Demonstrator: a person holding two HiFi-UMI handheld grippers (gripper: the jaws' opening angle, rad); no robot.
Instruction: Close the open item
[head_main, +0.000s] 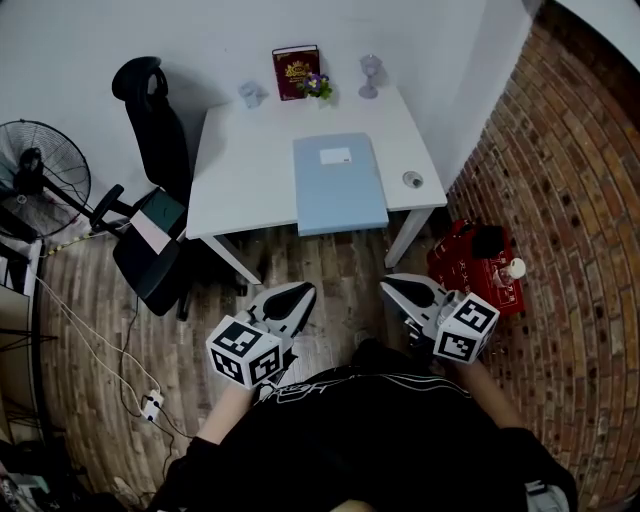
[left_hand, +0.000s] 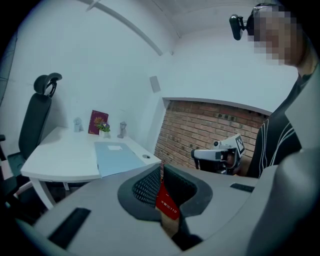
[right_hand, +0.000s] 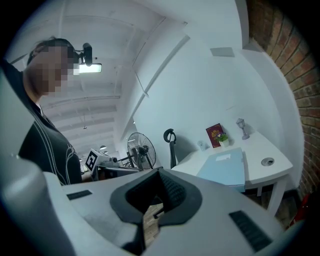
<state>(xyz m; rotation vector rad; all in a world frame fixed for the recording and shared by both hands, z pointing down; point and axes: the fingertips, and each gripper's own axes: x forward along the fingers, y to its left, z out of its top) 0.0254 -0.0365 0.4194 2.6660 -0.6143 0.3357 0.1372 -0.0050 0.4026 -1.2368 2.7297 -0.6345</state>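
A light blue folder (head_main: 339, 185) with a white label lies flat on the white table (head_main: 240, 170), its near edge sticking out over the table's front. It also shows in the left gripper view as the folder (left_hand: 116, 157) and in the right gripper view as the folder (right_hand: 223, 167). My left gripper (head_main: 300, 292) and right gripper (head_main: 393, 283) hover low over the wooden floor, well short of the table. Both are shut with nothing between the jaws. Seen up close, the left gripper (left_hand: 161, 170) and right gripper (right_hand: 159, 182) have their pads pressed together.
A black office chair (head_main: 150, 190) stands left of the table, with a fan (head_main: 40, 175) further left. A red box (head_main: 475, 265) sits on the floor by the brick wall. A dark red book (head_main: 296, 72), a small plant and ornaments line the table's back edge.
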